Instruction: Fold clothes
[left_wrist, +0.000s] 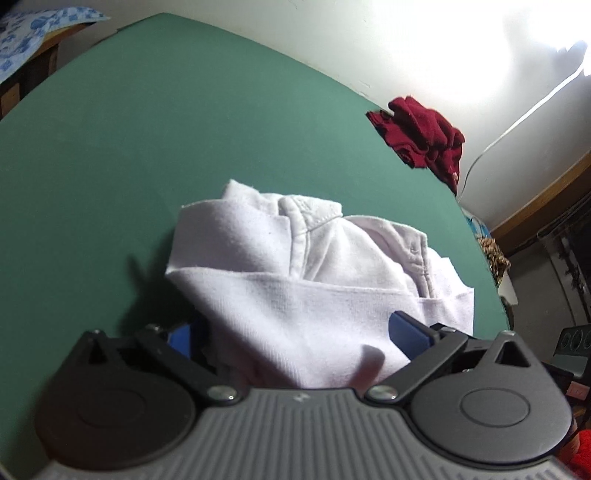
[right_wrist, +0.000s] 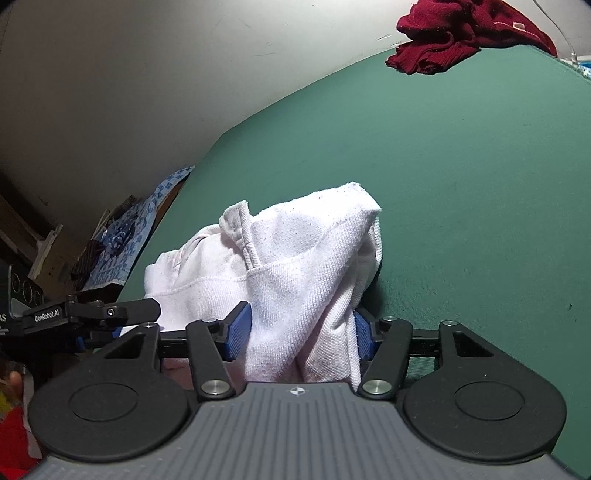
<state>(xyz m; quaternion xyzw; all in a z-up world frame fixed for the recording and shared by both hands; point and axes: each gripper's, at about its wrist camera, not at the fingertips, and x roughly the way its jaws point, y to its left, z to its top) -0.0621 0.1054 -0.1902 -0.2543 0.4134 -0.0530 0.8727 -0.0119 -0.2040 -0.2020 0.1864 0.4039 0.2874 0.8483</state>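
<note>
Left tongs (right_wrist: 92, 314), marked "GenRobot.AI", flank the white garment (right_wrist: 295, 273).

Each wrist camera looks forward, low and close, over the green bench (left_wrist: 184, 147); both views share the white garment (left_wrist: 295, 277) and red cloth (right_wrist: 472, 33).

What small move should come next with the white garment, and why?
Probably set the white garment flat on the green table and open both tongs. It already looks folded into a compact bundle, and the left tongs and right tongs each straddle its near edge, apparently pinching it.
</note>
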